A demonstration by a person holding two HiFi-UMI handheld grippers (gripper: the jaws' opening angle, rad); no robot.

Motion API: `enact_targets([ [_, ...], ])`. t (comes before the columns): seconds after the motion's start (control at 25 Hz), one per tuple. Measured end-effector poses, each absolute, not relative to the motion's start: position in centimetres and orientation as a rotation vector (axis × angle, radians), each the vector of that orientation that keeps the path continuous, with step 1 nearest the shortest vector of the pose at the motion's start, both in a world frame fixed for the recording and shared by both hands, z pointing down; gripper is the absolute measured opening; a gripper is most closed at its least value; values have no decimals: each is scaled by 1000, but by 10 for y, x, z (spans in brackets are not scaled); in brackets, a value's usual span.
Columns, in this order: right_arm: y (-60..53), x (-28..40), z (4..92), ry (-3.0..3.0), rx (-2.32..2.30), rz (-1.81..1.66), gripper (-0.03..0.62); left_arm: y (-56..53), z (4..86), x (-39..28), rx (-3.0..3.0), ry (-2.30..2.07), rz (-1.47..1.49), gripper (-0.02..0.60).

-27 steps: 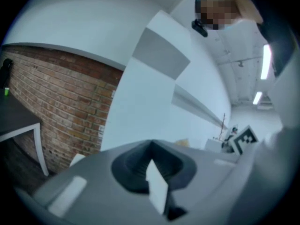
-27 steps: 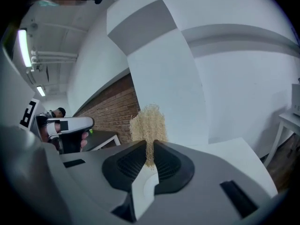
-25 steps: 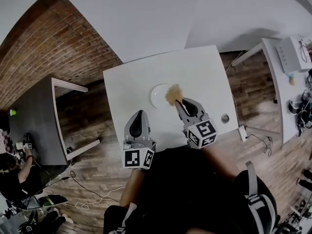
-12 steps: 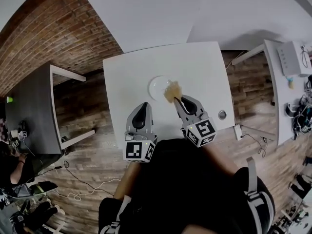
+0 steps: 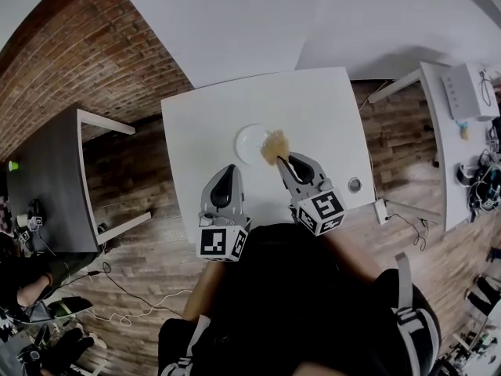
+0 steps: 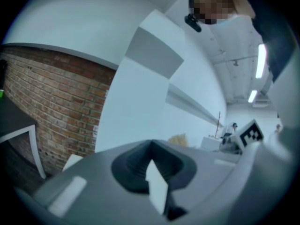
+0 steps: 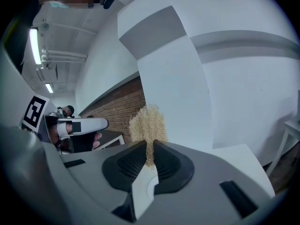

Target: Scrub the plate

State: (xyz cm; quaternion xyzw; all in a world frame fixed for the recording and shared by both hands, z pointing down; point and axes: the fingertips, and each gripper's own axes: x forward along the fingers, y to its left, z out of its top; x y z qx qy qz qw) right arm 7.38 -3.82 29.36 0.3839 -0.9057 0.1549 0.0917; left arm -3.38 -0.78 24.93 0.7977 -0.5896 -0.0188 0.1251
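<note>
A white plate (image 5: 250,142) lies near the middle of the white table (image 5: 313,108). A tan fibrous scrubber (image 5: 274,145) rests over the plate's right edge, and my right gripper (image 5: 285,163) is shut on it. In the right gripper view the scrubber (image 7: 147,124) sticks up from between the closed jaws of the right gripper (image 7: 149,147). My left gripper (image 5: 226,174) hovers over the table's front edge, left of the plate, shut with nothing in it. In the left gripper view the left gripper (image 6: 150,147) shows its jaws pressed together, with the scrubber (image 6: 178,138) small beyond them.
A small round metal object (image 5: 355,184) sits near the table's right front corner. A grey table (image 5: 47,178) stands to the left and a white desk (image 5: 450,108) with devices to the right. Cables and a power adapter (image 5: 381,208) lie on the wooden floor.
The scrubber in my right gripper has shifted slightly on the plate's right edge. My left gripper has barely moved; the head view has drifted a little.
</note>
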Motion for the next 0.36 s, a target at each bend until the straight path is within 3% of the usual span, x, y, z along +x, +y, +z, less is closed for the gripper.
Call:
enact_targets([
  [0.36, -41, 75, 294, -2690, 1141, 461, 41, -8, 251, -34, 2324, -1717, -51, 4],
])
